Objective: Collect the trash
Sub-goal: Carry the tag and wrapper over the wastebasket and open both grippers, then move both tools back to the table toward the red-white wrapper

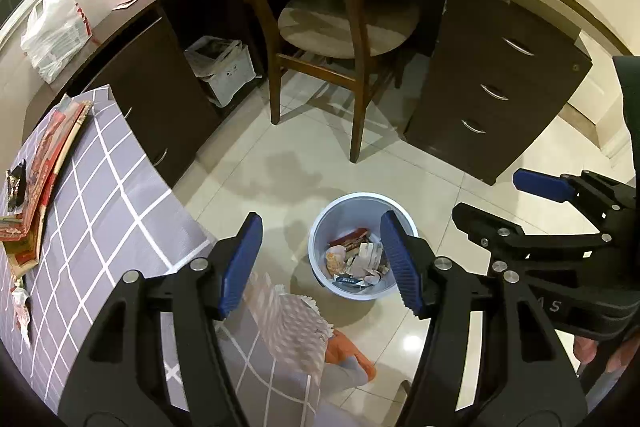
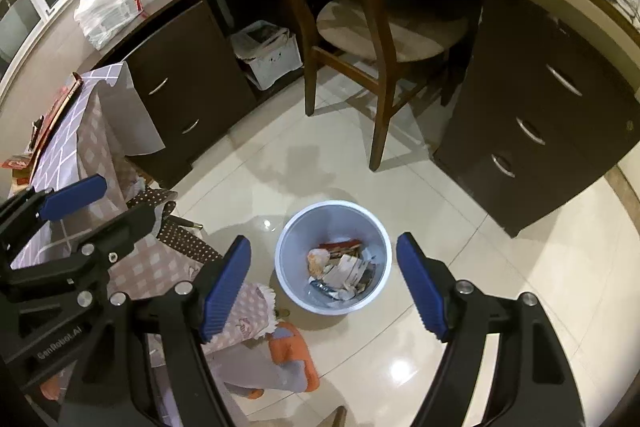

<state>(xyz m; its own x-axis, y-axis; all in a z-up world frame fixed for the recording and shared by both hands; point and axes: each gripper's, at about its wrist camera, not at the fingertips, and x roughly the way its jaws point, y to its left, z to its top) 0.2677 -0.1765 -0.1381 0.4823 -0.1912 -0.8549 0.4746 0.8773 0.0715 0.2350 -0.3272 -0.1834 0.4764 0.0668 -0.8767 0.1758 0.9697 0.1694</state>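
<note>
Your left hand-held gripper (image 1: 322, 261) hangs above the floor w/ its blue pads (image 1: 240, 263) spread wide apart and nothing between them; the pads touch no object. Your right hand-held gripper (image 2: 324, 285) is likewise spread wide, pads (image 2: 420, 285) bare, nothing held. Both point steeply down toward the white bin (image 2: 280, 269) on the tiled floor (image 2: 460, 227), which sits framed between the fingers in each wrist view. The trash (image 2: 340, 273), crumpled paper, wrappers and a red packet, lies in the bottom of the bin, approx. half covering its base. In the left wrist view the right hand-held gripper shows at the right edge, just beside yours and clear of the bin. To the left is the worktop w/ a grey checked cloth (image 1: 100, 195); more scraps (image 1: 20, 307) lie at its near edge, and a stack of red booklets (image 1: 48, 171) further back. A wooden chair (image 1: 320, 7) stands beyond the bin, tucked at a dark desk w/ drawers (image 1: 496, 91). An orange slipper (image 2: 294, 351) and a grey trouser leg show below the cloth's fringe.
</note>
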